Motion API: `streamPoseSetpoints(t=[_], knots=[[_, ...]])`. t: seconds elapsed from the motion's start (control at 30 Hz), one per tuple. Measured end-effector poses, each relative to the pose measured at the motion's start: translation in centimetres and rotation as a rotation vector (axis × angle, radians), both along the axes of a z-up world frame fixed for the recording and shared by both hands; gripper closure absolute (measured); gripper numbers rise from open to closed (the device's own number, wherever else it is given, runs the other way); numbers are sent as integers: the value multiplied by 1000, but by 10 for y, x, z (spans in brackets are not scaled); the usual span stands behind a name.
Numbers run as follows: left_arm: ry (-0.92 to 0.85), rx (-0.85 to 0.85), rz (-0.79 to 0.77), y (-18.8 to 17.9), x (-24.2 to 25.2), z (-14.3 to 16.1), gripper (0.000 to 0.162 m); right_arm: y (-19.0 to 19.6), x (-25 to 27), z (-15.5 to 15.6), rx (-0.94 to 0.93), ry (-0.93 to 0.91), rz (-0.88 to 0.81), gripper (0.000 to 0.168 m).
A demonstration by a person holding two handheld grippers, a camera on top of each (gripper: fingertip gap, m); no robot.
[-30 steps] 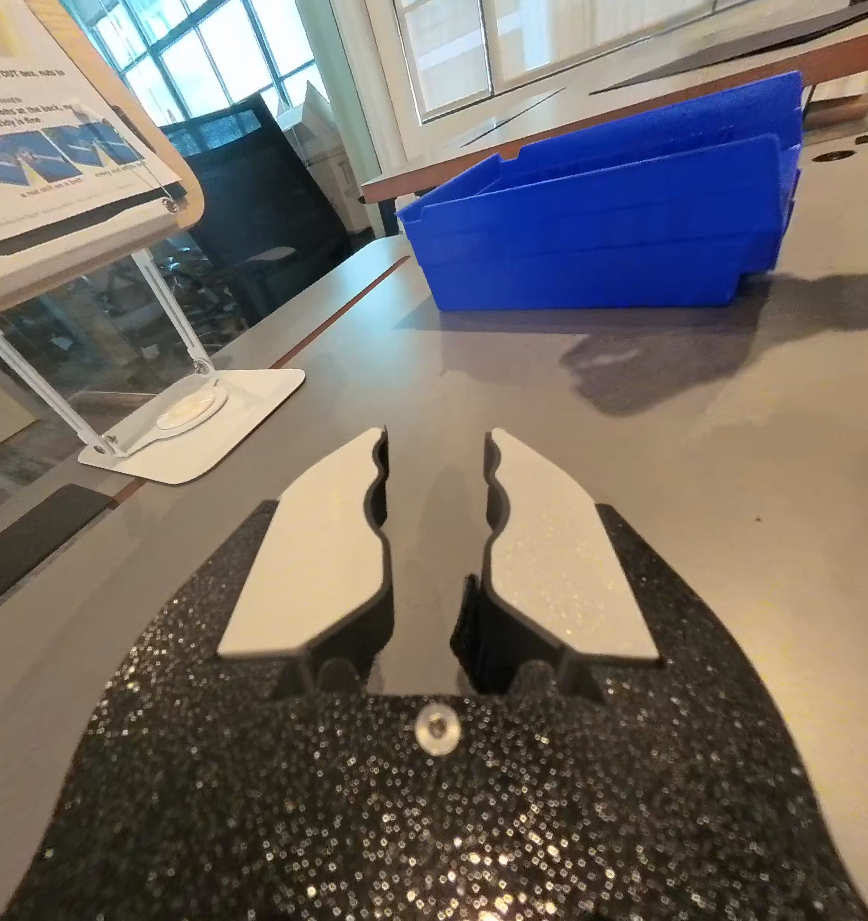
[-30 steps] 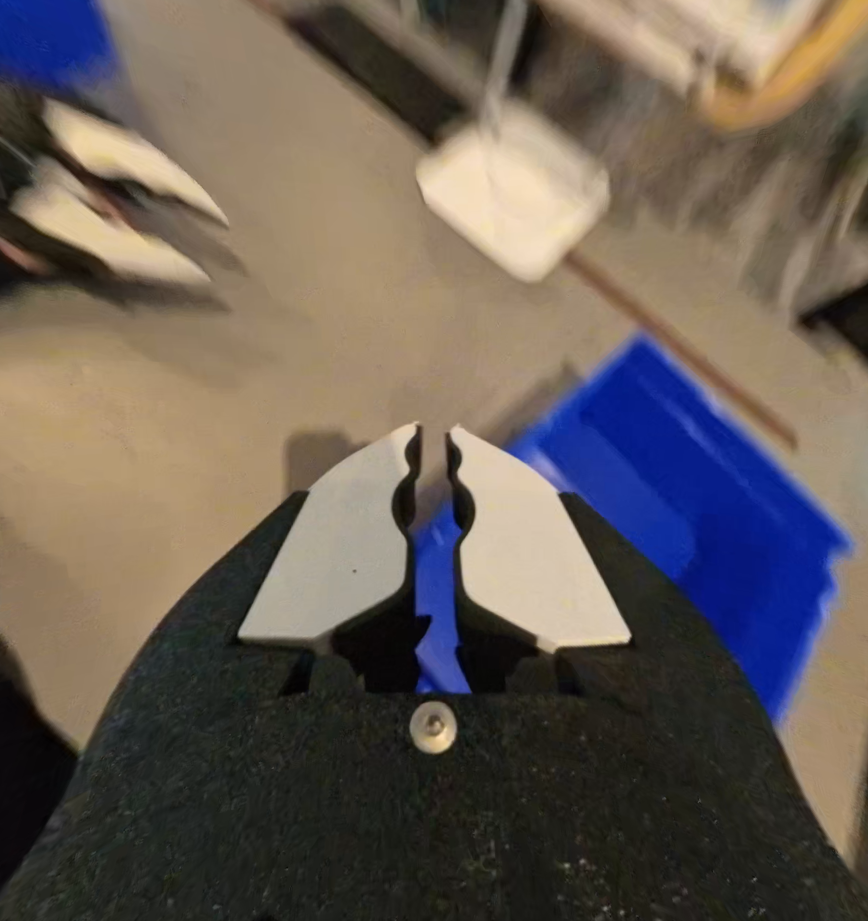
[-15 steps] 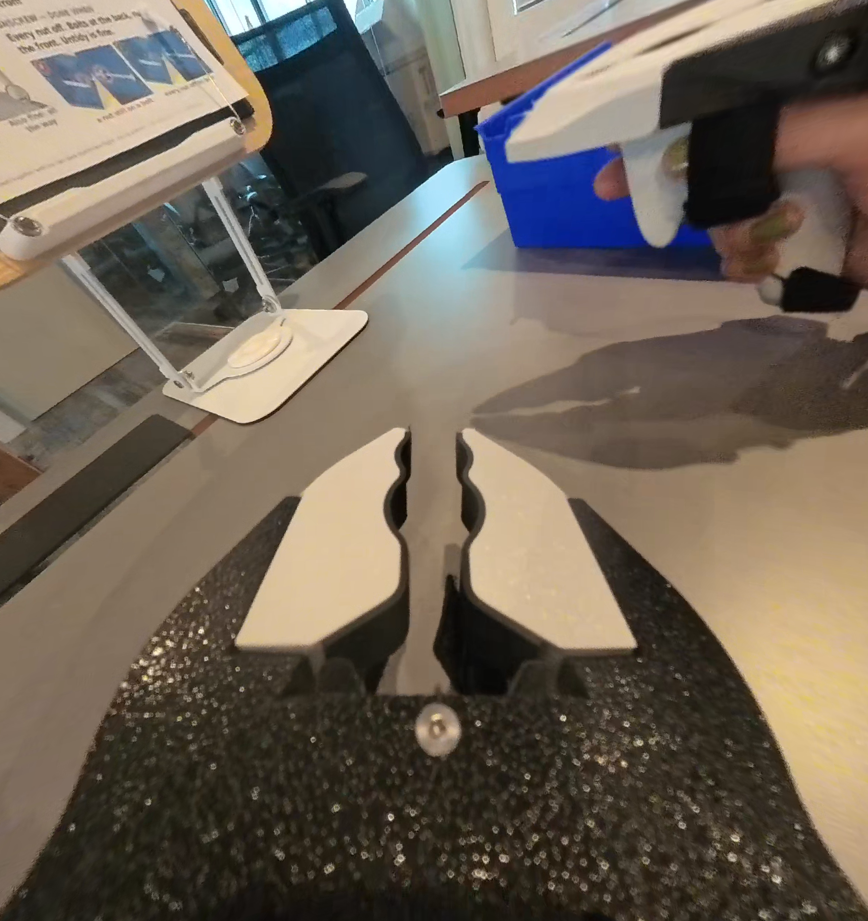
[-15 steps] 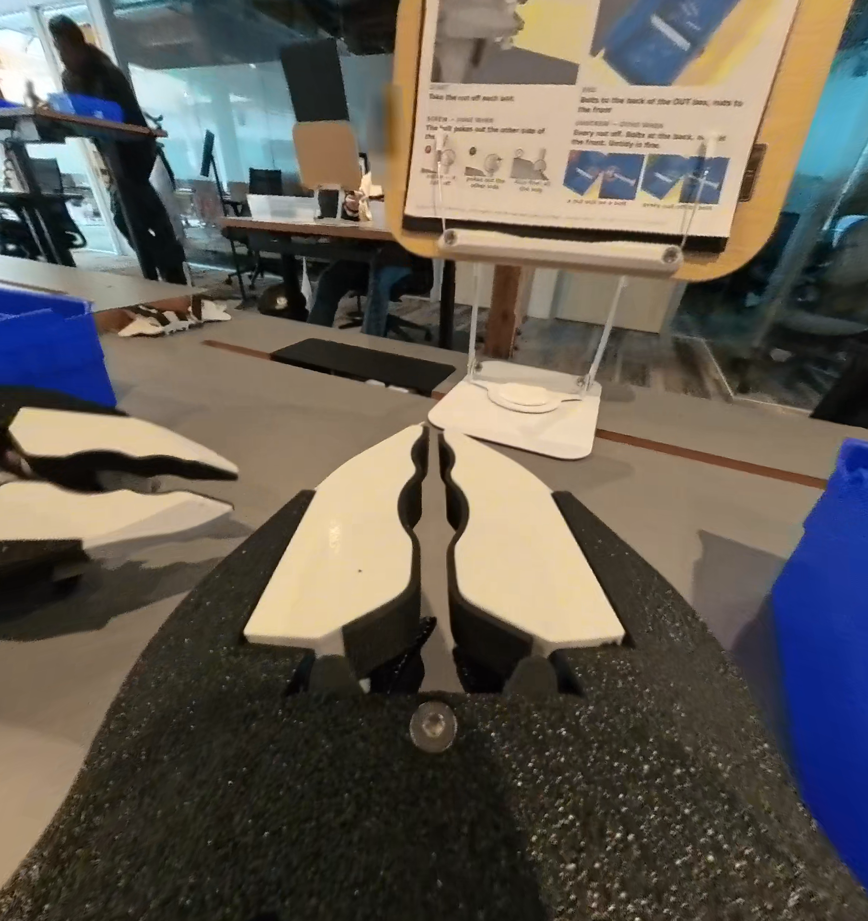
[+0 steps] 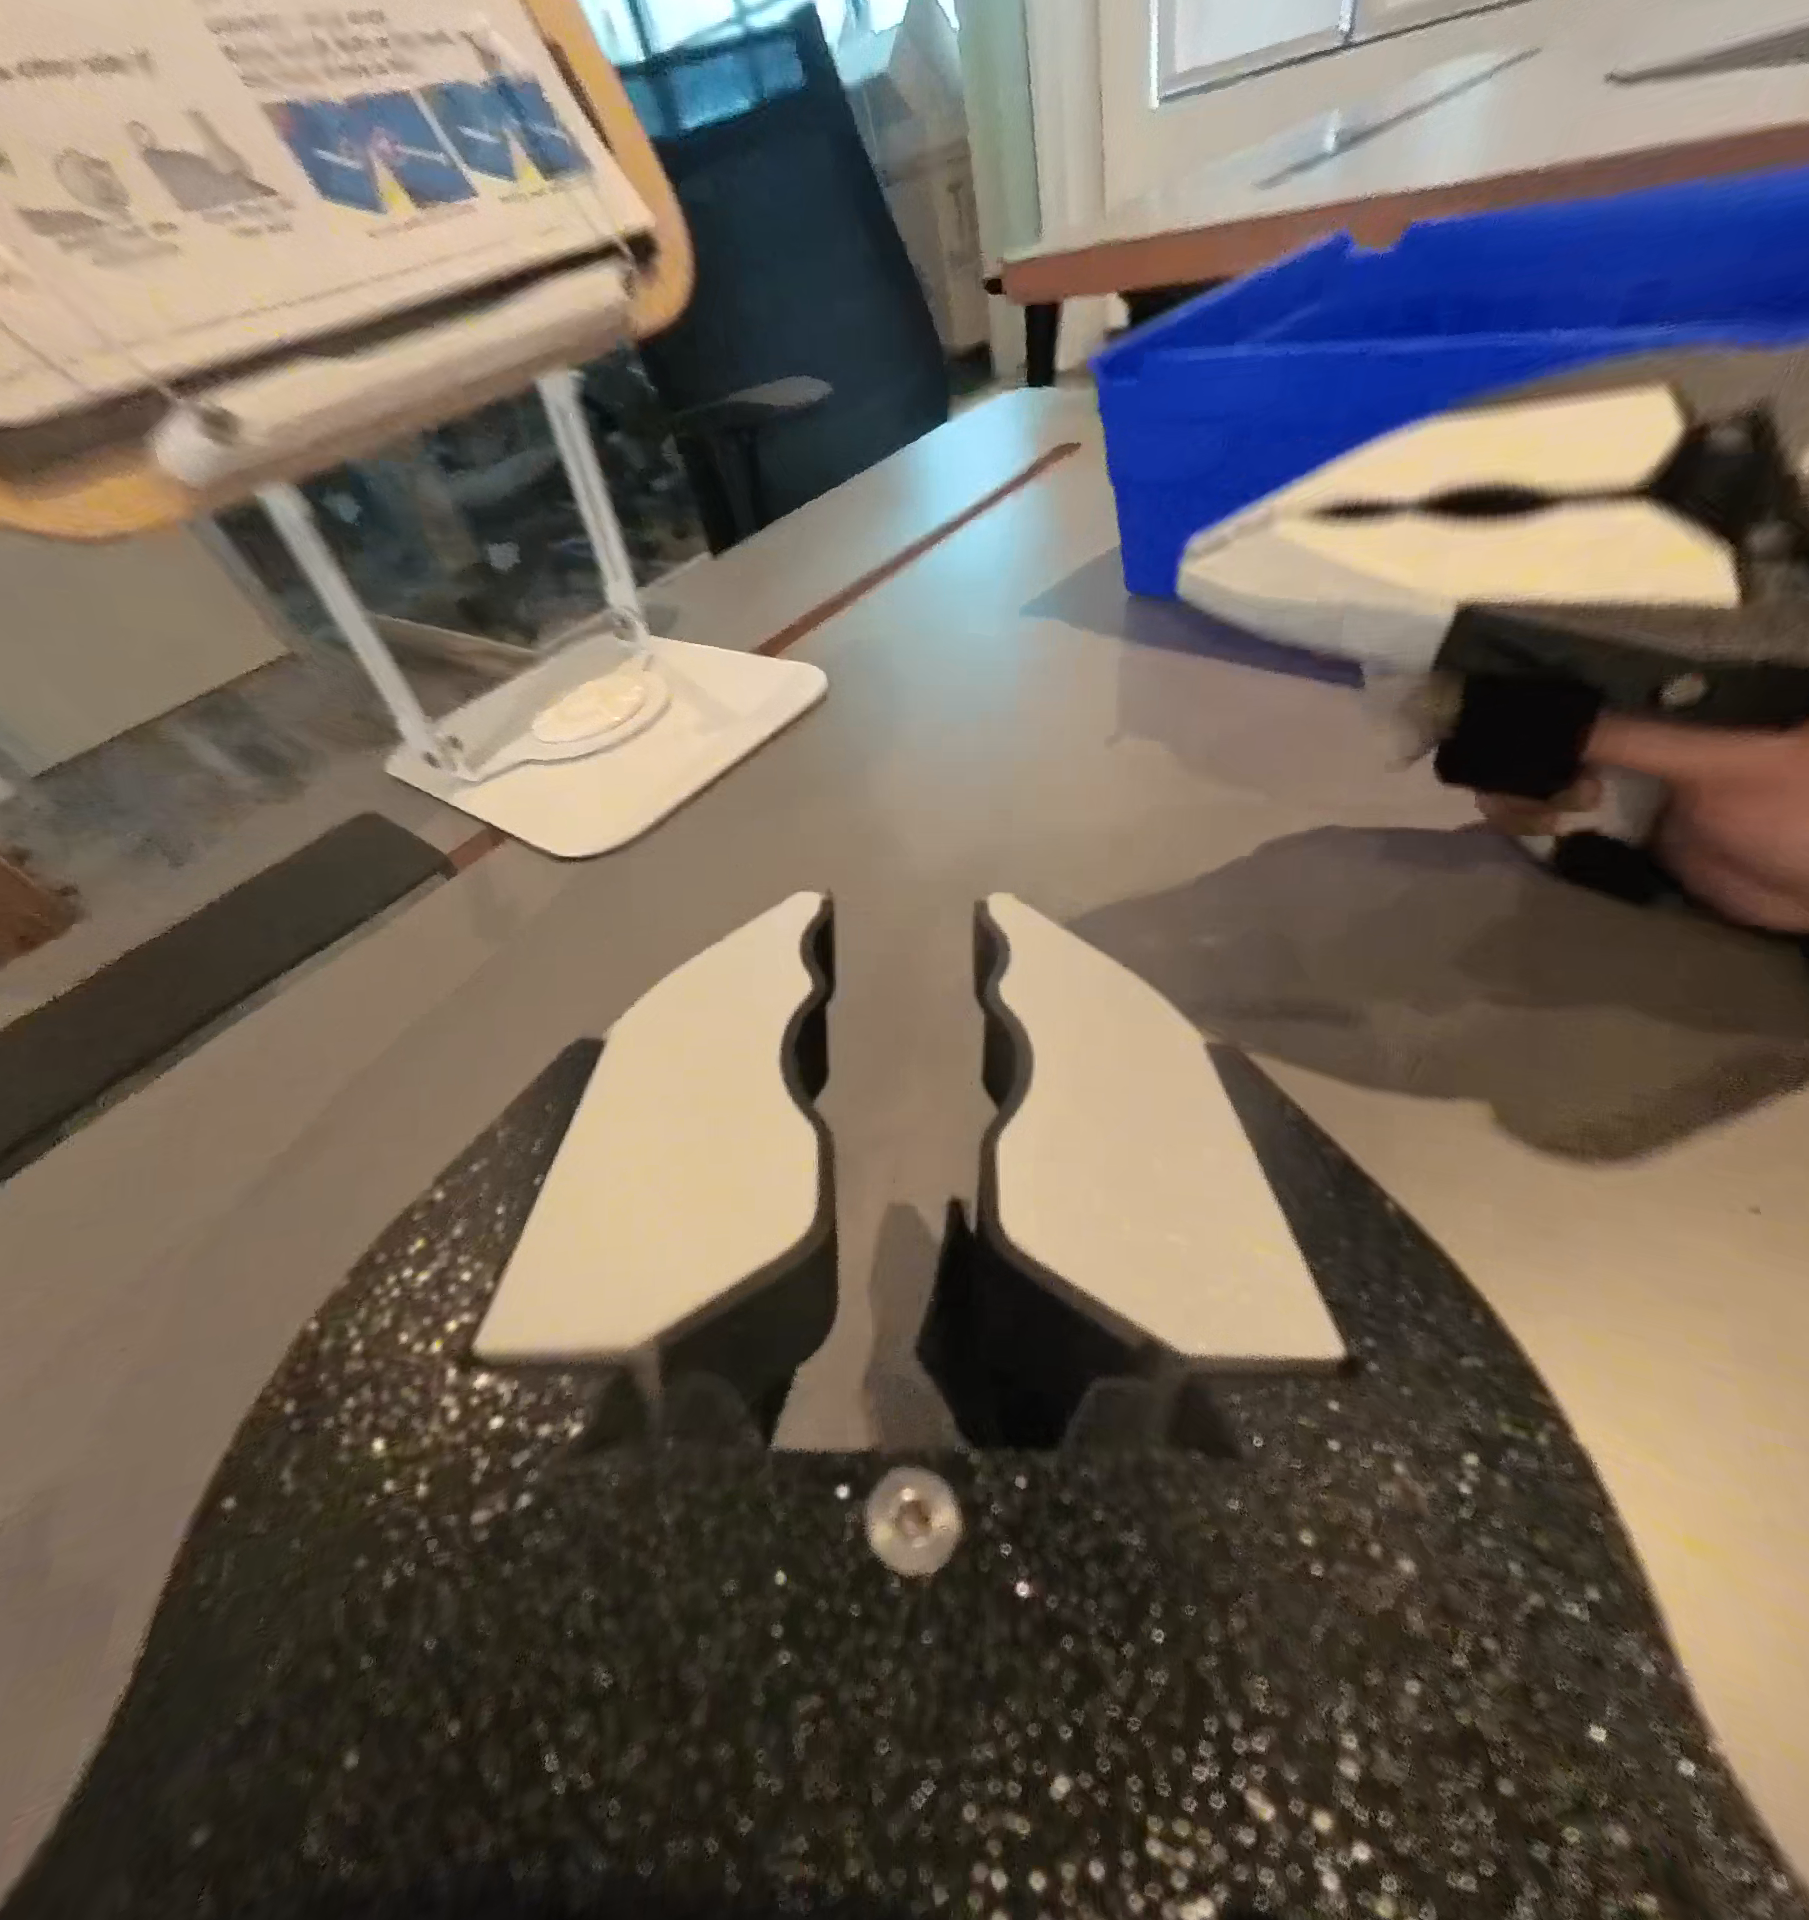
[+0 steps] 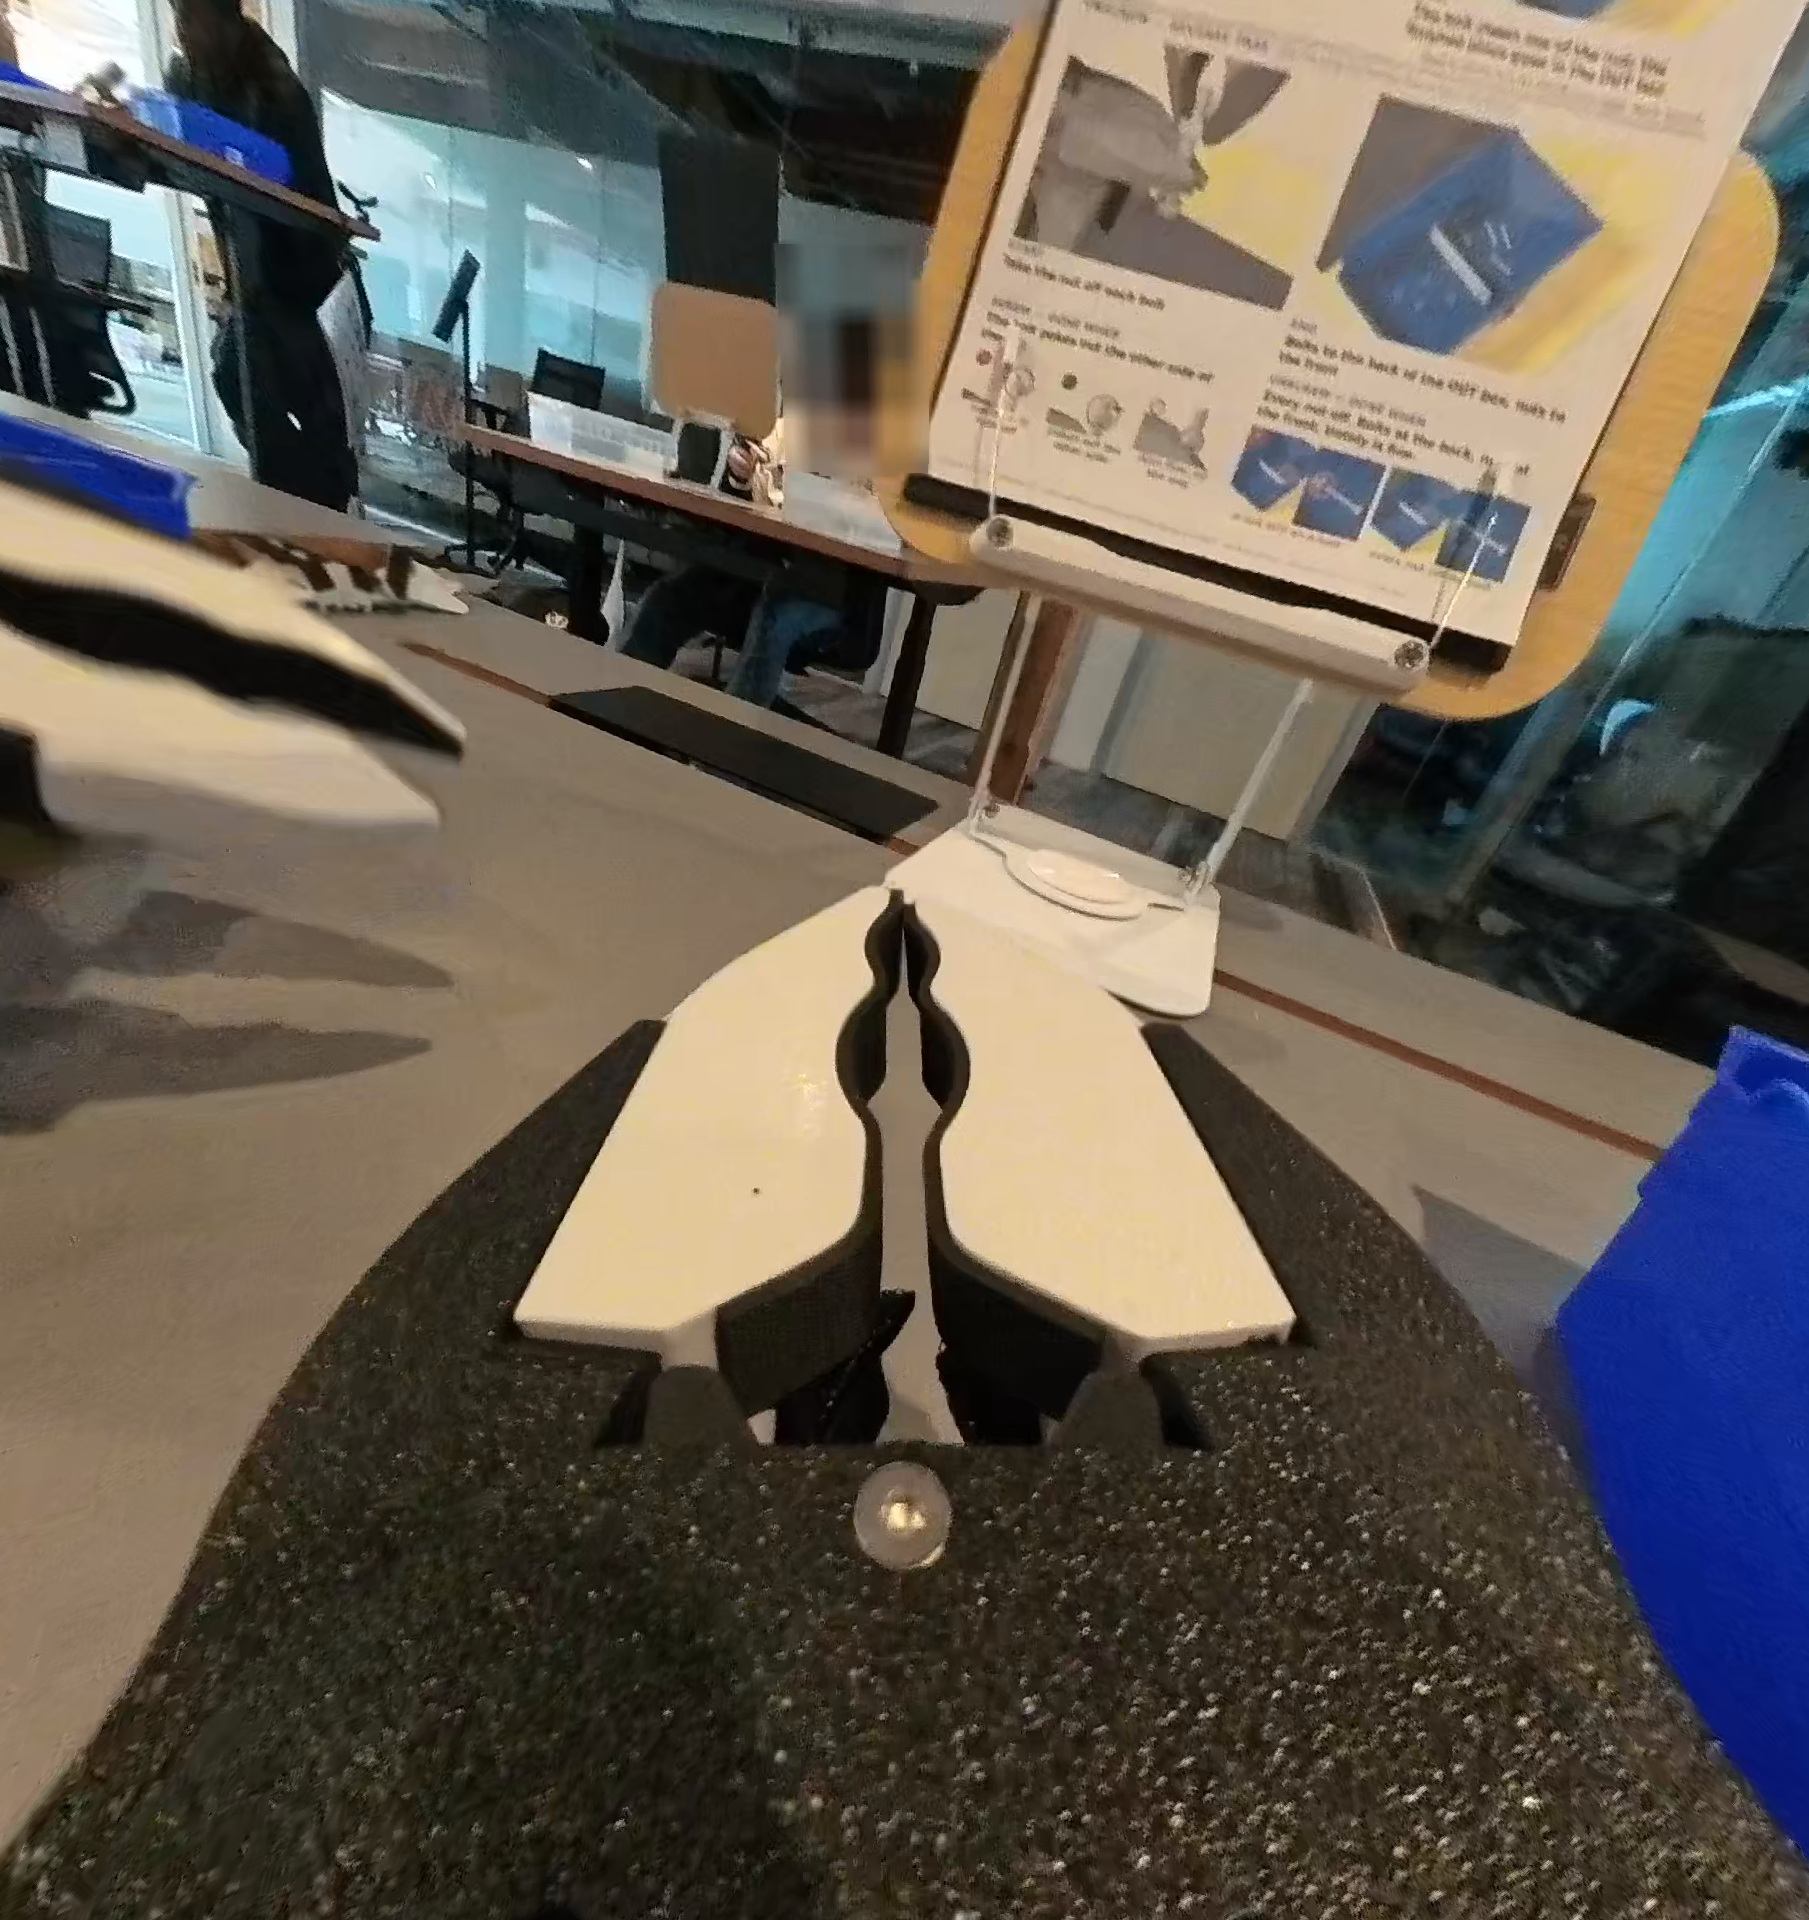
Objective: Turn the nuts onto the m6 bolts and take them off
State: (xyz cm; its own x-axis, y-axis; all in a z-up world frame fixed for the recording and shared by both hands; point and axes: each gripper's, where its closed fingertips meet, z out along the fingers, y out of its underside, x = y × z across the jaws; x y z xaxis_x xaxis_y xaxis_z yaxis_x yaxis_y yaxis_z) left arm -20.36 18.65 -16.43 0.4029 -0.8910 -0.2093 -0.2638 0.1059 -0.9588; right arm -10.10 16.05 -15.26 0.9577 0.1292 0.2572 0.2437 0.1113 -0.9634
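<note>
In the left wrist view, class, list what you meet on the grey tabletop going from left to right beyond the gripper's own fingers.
Tilted instruction board on its white flat-based stand → blue plastic bin → right gripper, jaws closed, held in a person's hand.

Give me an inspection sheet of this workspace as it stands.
Surface: grey tabletop, bare between the grippers.
Job's things: no nuts or bolts seen; blue plastic bins sit at the right, contents hidden.
Clutter: white-based stand holding an instruction sheet; flat black pad at the far edge.
Grippers: left gripper open and empty; right gripper nearly closed, tips almost touching, nothing between them.
Cables: nothing seen.
Surroundings: glass partitions, other desks, a person standing in the background.
</note>
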Motion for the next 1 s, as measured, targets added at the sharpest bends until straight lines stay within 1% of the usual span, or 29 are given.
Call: streamPoseSetpoints(t=[0.07,0.17,0.27,0.37,0.4,0.47,0.57,0.63,0.7,0.73,0.83,1.0], knots=[[-13,3,70,-2,-22,28,138,-1,-5,-1,-1,-26,20,168],[-33,-70,184,-9,-72,61,139,-1,-11,-2,5,-64,36,168],[28,-129,376,4,-147,70,139,-2,-15,-3,11,-87,49,168],[142,-206,569,34,-224,69,139,-2,-17,-2,16,-87,58,168],[189,-247,605,46,-243,64,140,-2,-17,-2,17,-86,61,168],[307,-382,637,72,-270,44,139,-2,-18,-2,19,-83,64,168],[449,-585,621,105,-285,4,143,-2,-18,-1,22,-80,68,168],[565,-678,628,117,-294,-23,146,-3,-18,-1,27,-74,71,168],[598,-773,580,120,-288,-42,153,-3,-17,-1,26,-68,73,168],[591,-815,560,121,-283,-49,153,-3,-17,-1,25,-66,73,168],[633,-854,566,126,-282,-64,153,-2,-18,-1,22,-66,77,168],[785,-911,594,122,-290,-83,149,-2,-21,-2,19,-86,93,168]])
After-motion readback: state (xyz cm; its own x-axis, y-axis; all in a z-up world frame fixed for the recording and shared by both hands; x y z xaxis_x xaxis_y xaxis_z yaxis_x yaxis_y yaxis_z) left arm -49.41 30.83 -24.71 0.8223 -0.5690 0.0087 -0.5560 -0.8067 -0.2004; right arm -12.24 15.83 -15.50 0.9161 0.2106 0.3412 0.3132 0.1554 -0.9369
